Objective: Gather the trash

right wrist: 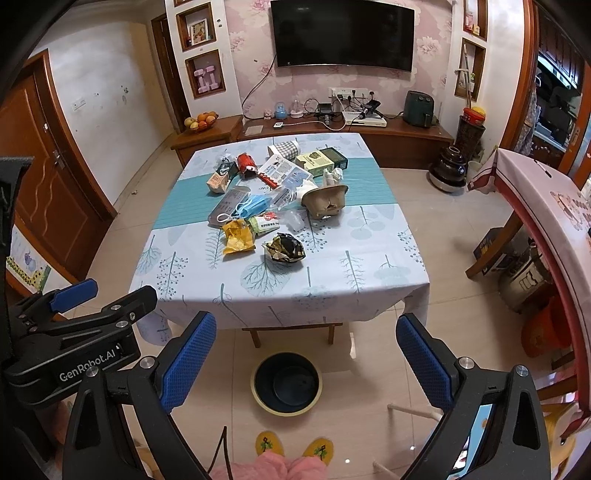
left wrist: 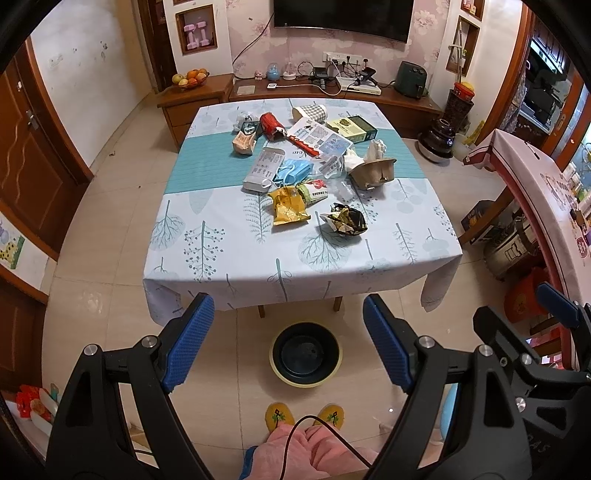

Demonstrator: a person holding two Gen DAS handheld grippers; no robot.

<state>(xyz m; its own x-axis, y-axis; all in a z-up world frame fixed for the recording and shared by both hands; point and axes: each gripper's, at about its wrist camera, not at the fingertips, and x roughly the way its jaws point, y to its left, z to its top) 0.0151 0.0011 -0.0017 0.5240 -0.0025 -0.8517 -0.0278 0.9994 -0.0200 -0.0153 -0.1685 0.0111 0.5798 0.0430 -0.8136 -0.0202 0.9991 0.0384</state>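
A home living room: a wall-mounted television (right wrist: 341,35) hangs on floral wallpaper above a low wooden cabinet (right wrist: 369,134) holding a fruit bowl (right wrist: 201,121), with a tablecloth-covered table (right wrist: 332,266), tiled floor, and wooden doors (right wrist: 44,173).

Legible markings in the two wrist views.
Only one text reads clearly: "GenRobot.AI", in white letters on the black body of the left gripper (right wrist: 107,295), seen from the right wrist view. Print on the boxes and wrappers heaped on the table (right wrist: 354,273) is too small and blurred to read.
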